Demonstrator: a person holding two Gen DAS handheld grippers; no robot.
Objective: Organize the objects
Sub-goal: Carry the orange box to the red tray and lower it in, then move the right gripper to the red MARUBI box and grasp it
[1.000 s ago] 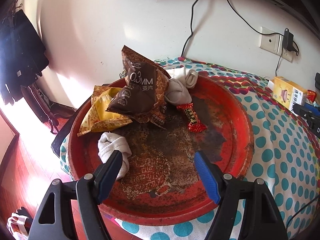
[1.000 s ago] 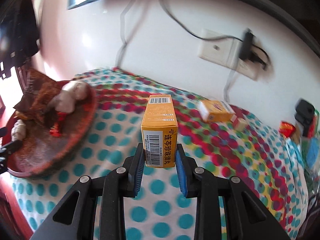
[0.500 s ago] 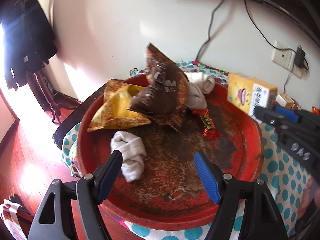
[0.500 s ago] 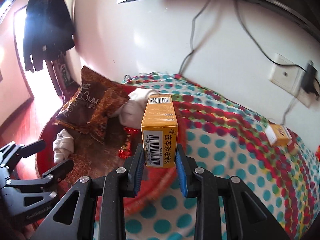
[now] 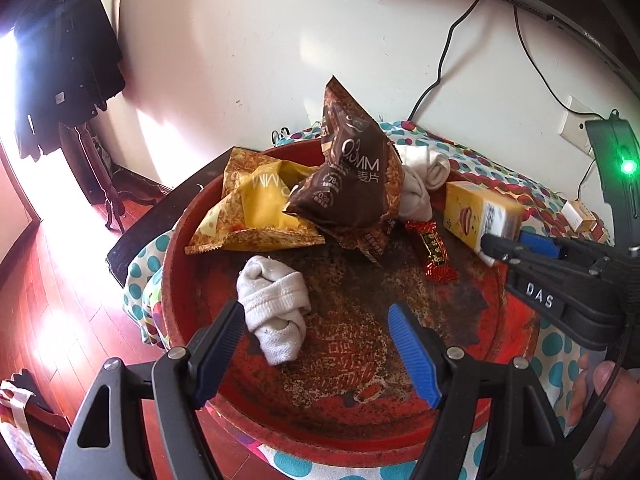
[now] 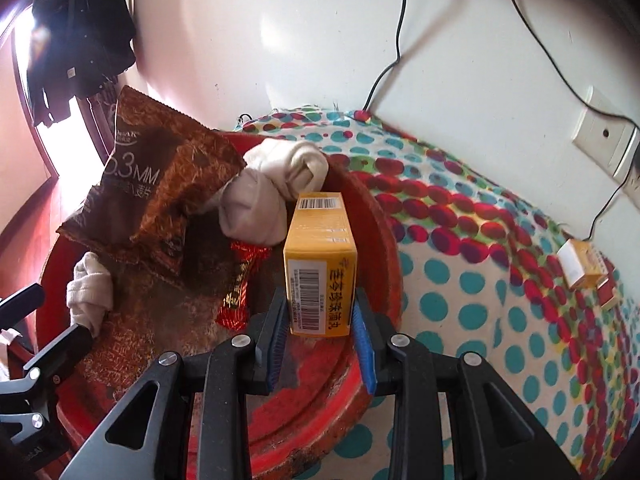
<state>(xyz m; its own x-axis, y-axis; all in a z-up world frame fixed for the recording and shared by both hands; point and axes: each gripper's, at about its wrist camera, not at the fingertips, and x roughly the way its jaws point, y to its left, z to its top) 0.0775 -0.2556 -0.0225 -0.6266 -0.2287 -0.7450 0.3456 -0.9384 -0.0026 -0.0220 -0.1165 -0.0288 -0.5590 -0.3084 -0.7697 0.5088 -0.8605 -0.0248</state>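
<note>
Here, right tool (image 6: 320,332) gripping yellow box (image 6: 320,268) over red tray (image 6: 380,248)

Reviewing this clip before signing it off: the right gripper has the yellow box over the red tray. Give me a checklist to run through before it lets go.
1. Right gripper shut on the yellow box: ok.
2. Box over the red tray, inside its rim: ok.
3. Box resting on the tray floor: cannot tell, its underside is hidden.
4. Drop spot free of the red candy and the knotted sock: ok, both lie just beside it.
5. Left gripper open and clear of the drop spot: ok, it hangs over the tray's near side by the other sock.
</note>
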